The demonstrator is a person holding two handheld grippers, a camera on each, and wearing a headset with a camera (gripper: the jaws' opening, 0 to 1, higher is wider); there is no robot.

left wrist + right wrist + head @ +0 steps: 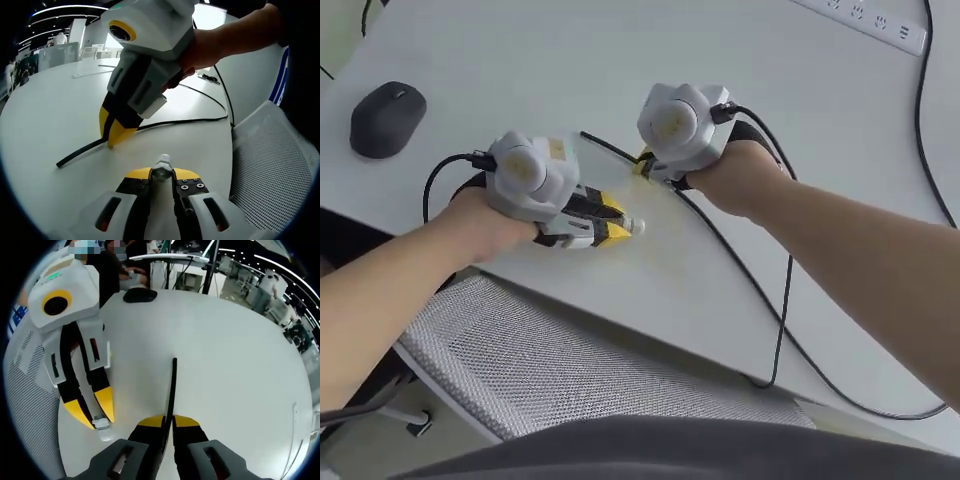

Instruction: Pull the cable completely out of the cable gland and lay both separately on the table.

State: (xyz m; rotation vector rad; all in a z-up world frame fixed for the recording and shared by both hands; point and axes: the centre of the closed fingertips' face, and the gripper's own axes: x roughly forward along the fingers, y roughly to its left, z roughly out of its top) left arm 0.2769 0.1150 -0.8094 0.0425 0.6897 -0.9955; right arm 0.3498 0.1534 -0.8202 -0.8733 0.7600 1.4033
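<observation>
The cable (172, 385) is out: right hand-held gripper (168, 419) pinches it, left hand-held gripper (161, 173) pinches the cable gland (162, 164); laying both on the desk (240, 365) remains.

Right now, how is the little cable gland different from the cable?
The cable gland is short, stubby and pale; the cable is long, thin and black. The cable gland sits in the left gripper; the cable runs through the right gripper, its free end lying on the table. Both are pinched by shut grippers, and they are apart.
</observation>
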